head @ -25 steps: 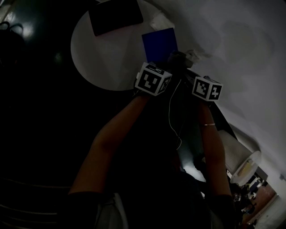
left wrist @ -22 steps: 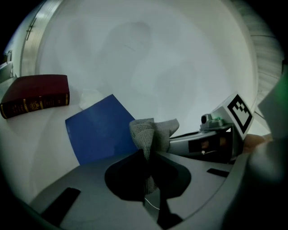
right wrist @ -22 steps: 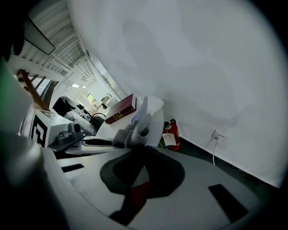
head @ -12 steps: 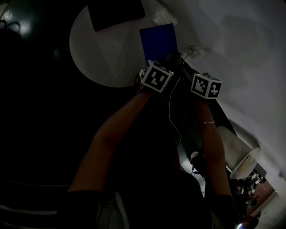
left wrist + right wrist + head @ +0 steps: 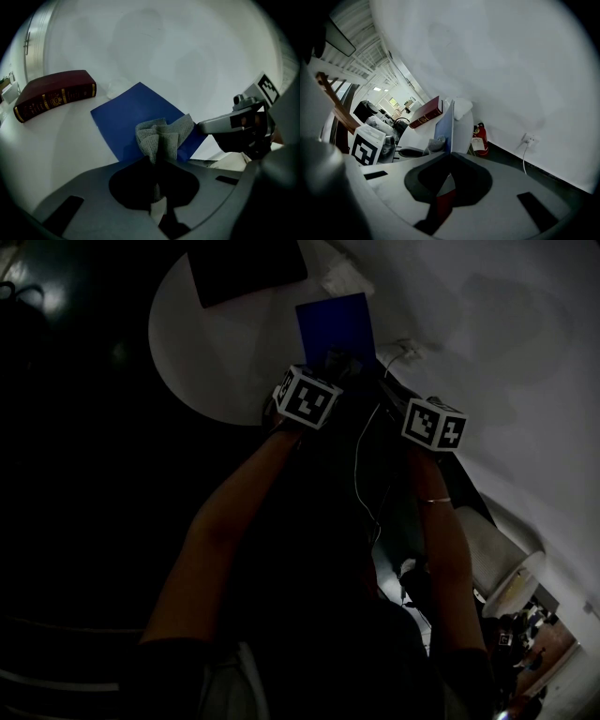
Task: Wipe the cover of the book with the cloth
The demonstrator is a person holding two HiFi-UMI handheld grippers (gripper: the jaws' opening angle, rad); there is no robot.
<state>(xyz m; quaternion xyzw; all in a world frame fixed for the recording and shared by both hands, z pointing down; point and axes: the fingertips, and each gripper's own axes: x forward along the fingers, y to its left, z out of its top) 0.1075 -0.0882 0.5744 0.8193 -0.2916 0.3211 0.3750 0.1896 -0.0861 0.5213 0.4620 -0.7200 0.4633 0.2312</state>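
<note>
Book [image 5: 136, 112] wipe under way: L gripper [image 5: 157, 161] clamped on cloth [image 5: 161, 136], R gripper [image 5: 450, 157] pinching the book's edge.
We see L gripper slid left vs 0.5 s ago — stroke ongoing.

Grey moulded left hand-held gripper [image 5: 157, 161] and right hand-held gripper [image 5: 451, 154], black-and-white marker cube [image 5: 305, 397] on each. Thin bracelet [image 5: 436, 501] at right wrist. Dark short sleeves [image 5: 173, 671].

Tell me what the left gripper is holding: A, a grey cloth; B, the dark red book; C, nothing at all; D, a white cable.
A: the left gripper has its jaws shut on a bunched grey cloth, held over the blue book.
</note>
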